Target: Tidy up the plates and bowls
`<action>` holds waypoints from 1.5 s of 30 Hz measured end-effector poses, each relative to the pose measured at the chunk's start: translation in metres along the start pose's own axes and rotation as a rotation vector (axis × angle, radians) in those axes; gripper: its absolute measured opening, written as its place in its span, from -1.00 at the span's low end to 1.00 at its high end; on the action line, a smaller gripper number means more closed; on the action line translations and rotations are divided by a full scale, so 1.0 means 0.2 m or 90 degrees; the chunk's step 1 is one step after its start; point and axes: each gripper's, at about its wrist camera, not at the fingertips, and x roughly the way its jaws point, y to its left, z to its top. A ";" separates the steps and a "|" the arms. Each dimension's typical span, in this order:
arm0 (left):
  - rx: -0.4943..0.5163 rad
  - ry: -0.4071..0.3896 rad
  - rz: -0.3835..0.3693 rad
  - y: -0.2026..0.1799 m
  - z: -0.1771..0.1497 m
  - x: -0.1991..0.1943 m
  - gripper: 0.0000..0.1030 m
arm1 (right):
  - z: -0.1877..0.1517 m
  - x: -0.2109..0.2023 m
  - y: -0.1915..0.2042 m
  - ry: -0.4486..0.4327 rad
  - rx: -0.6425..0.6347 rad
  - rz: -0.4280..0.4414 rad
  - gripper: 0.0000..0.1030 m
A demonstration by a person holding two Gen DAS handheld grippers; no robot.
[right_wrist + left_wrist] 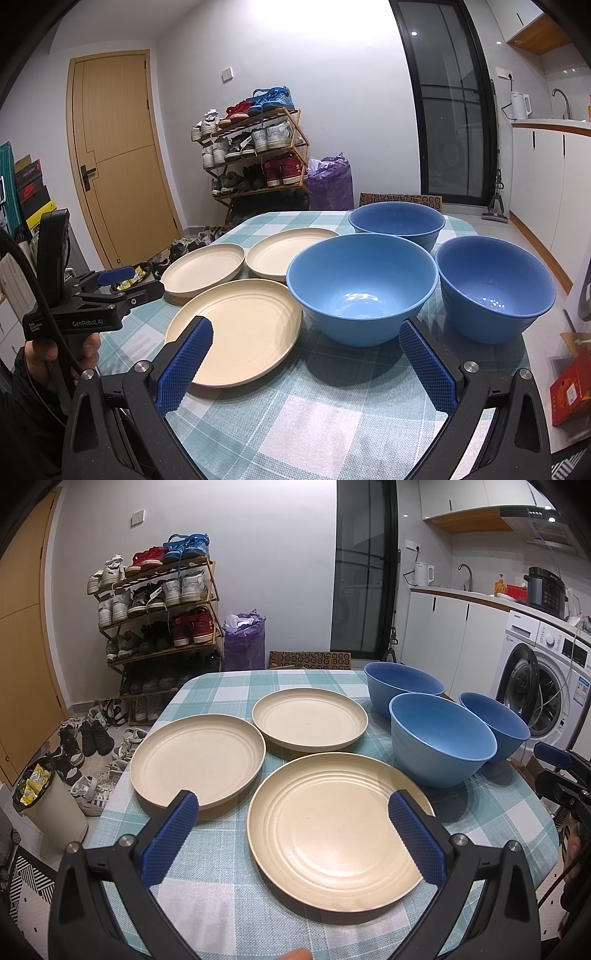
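Observation:
Three cream plates lie apart on the checked tablecloth: a near plate [332, 834] [240, 328], a left plate [195, 757] [203, 267] and a far plate [310, 720] [284, 251]. Three blue bowls stand upright to their right: a near middle bowl [439, 738] [362, 284], a far bowl [402, 686] [397, 221] and a right bowl [495, 727] [495, 291]. My left gripper [295, 808] is open and empty above the near plate's front. My right gripper [306, 336] is open and empty, in front of the middle bowl.
The table [221, 904] has a rounded edge. A shoe rack [159, 620], loose shoes and a bin [48, 801] stand on the floor at the left. A washing machine [543, 686] and kitchen counter are at the right. A red box [572, 387] sits on the floor.

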 end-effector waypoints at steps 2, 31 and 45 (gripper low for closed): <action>0.000 -0.001 0.001 0.00 -0.01 0.00 1.00 | 0.00 0.00 0.00 0.000 0.000 -0.001 0.99; 0.004 0.000 -0.003 0.01 -0.02 0.00 1.00 | -0.03 0.03 0.00 0.005 0.000 0.000 0.99; 0.008 0.000 0.000 0.00 -0.02 -0.01 1.00 | -0.03 0.04 0.01 0.006 -0.003 0.000 0.99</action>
